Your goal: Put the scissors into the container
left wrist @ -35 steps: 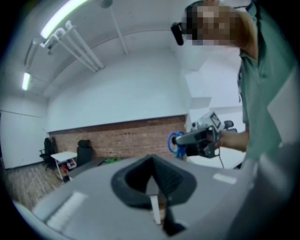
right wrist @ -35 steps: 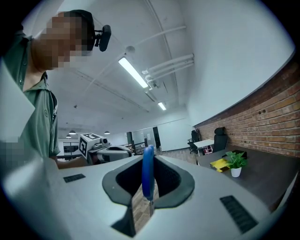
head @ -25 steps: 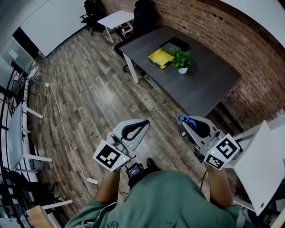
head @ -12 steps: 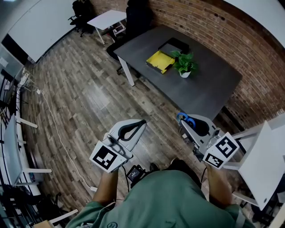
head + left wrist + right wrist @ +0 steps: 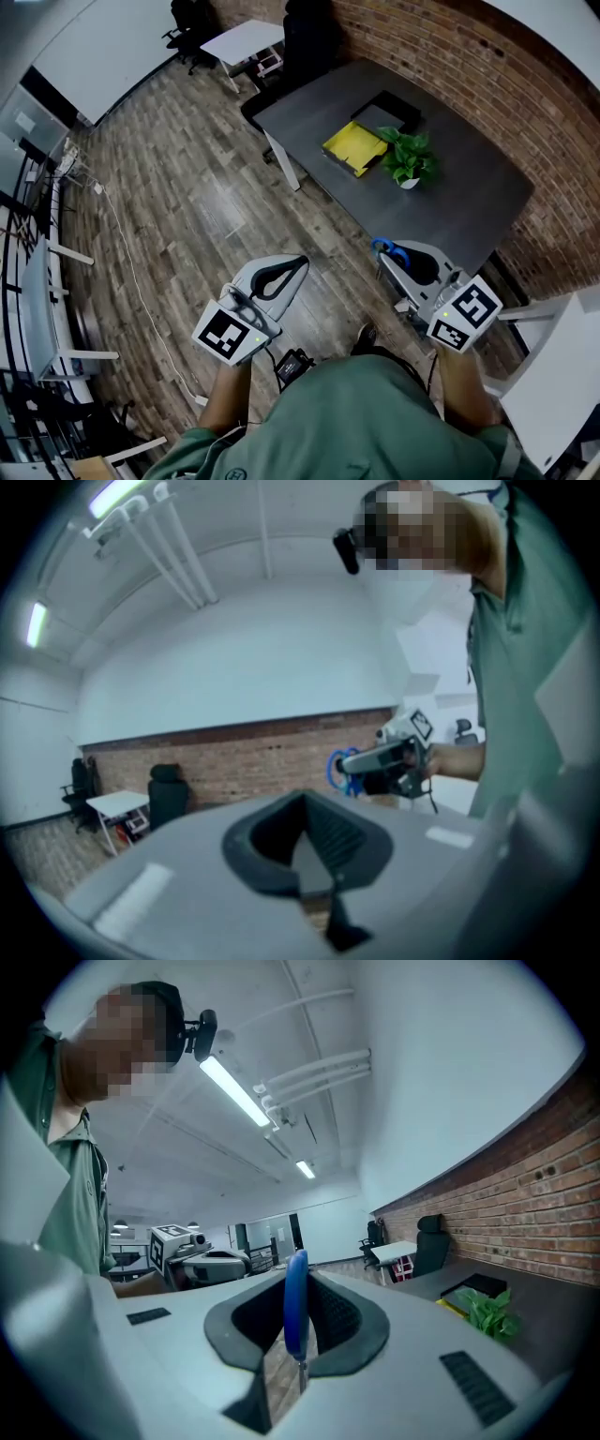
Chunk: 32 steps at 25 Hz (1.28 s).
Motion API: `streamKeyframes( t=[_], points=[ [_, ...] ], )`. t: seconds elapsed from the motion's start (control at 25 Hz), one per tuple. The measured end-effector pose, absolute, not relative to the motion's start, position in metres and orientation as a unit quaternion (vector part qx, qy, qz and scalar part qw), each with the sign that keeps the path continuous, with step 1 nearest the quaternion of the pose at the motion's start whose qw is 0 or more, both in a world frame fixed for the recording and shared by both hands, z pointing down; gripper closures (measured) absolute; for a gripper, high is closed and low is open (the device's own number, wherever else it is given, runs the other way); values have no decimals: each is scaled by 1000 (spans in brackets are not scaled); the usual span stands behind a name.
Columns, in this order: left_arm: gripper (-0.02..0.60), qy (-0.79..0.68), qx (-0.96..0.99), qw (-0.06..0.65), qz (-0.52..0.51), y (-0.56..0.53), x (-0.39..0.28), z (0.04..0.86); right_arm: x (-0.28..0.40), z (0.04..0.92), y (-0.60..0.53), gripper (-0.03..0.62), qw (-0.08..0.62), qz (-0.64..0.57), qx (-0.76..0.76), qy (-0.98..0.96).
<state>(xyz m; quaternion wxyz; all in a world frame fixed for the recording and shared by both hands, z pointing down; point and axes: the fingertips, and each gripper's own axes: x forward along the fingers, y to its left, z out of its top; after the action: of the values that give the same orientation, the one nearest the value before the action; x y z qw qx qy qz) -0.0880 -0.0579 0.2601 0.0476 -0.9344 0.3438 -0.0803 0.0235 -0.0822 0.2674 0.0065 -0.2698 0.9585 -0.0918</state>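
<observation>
Scissors [image 5: 295, 1307] — one blue pair in right tool [image 5: 396, 264], left tool [image 5: 298, 264] empty

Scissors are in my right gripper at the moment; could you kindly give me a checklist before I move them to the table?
1. Scissors clamped in right gripper: ok.
2. Left gripper empty, jaws together: ok.
3. Table in sight ahead: ok.
4. Right gripper over the table: not ok, the head view shows it over floor.
5. Which container to use: cannot tell; a yellow tray and a black tray lie beside the plant.
</observation>
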Motion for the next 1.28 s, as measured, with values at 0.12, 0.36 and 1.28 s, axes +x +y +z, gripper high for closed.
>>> streamKeyframes(
  t=[0.12,0.36,1.28],
  points=[
    [578,357,-929,46,-85,-84,-81,259,28,266,-110,546,11,-93,-255,963],
    [578,362,-926,47,-95,-119,-64,260,40,269,-151,546,16,-91,-242,966],
    [578,290,-953,45,-78,-296,-122,266,-9,277,-309,546,8,-102,-327,939]
  ],
)
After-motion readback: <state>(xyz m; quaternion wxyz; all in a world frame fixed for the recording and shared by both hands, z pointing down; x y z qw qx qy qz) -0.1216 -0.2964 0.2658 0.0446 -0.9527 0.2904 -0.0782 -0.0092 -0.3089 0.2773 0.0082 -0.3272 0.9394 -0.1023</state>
